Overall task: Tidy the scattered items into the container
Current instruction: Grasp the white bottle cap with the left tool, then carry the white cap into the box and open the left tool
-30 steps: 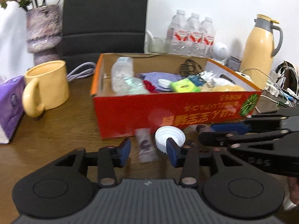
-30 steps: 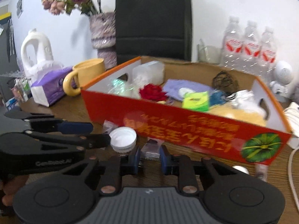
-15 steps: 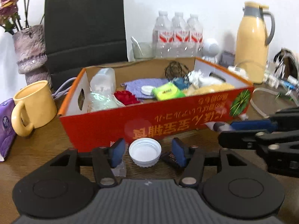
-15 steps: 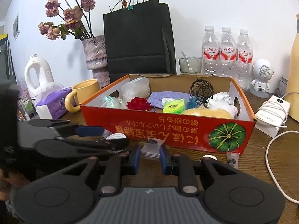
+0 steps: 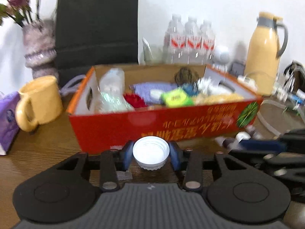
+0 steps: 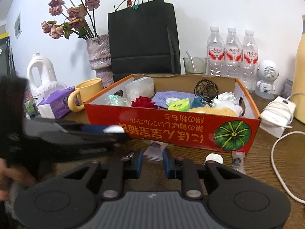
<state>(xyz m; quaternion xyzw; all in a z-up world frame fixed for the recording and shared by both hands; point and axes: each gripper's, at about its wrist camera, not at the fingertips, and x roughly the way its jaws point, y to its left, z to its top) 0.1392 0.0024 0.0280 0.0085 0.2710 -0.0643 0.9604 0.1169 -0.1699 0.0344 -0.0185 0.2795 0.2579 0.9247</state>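
Note:
A red cardboard box (image 5: pixel 171 126) with an open top holds several small items; it also shows in the right wrist view (image 6: pixel 171 131). My left gripper (image 5: pixel 151 155) is shut on a white bottle cap (image 5: pixel 151 150) and holds it just above the table in front of the box. In the right wrist view the cap (image 6: pixel 114 128) shows at the tip of the left gripper. My right gripper (image 6: pixel 152 161) is shut on a small clear plastic bag (image 6: pixel 154 153) close to the box's front wall.
A yellow mug (image 5: pixel 38 101), a purple tissue pack (image 6: pixel 56 103) and a vase (image 6: pixel 99 55) stand left of the box. Water bottles (image 6: pixel 232 53), a black bag (image 6: pixel 143 38) and a yellow jug (image 5: pixel 265 51) stand behind. A small white cap (image 6: pixel 213 158), a little bag (image 6: pixel 237 161) and a cable (image 6: pixel 280 162) lie at right.
My left gripper has closed on the white cap and lifted it off the table. The right gripper has stayed shut on the clear bag and risen with it.

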